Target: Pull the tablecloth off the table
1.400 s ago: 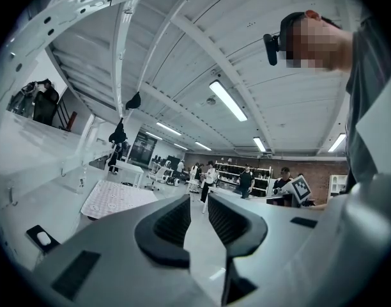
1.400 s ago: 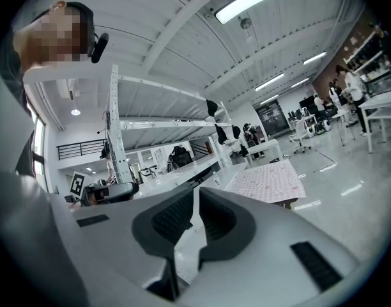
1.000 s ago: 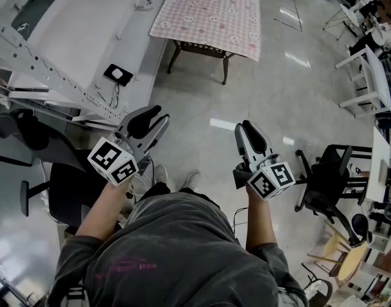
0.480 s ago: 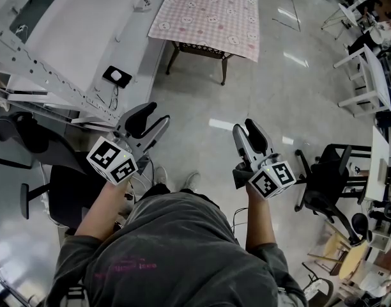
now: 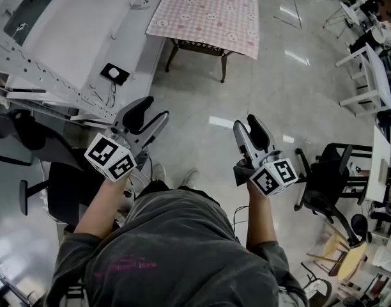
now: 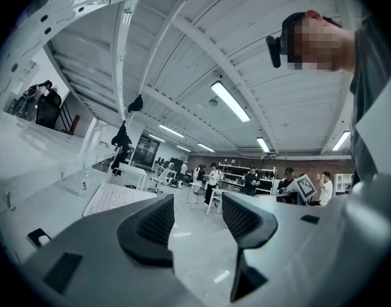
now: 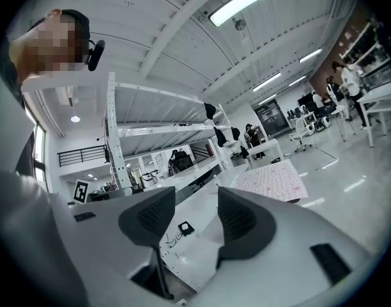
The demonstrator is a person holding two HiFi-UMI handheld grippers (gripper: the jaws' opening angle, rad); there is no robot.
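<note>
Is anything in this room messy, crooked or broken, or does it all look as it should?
Nothing stands out. The pink checked tablecloth lies flat and smooth over its small table, well ahead of the person. The left tongs and right tongs are both open and empty. No spill or damage shows.
</note>
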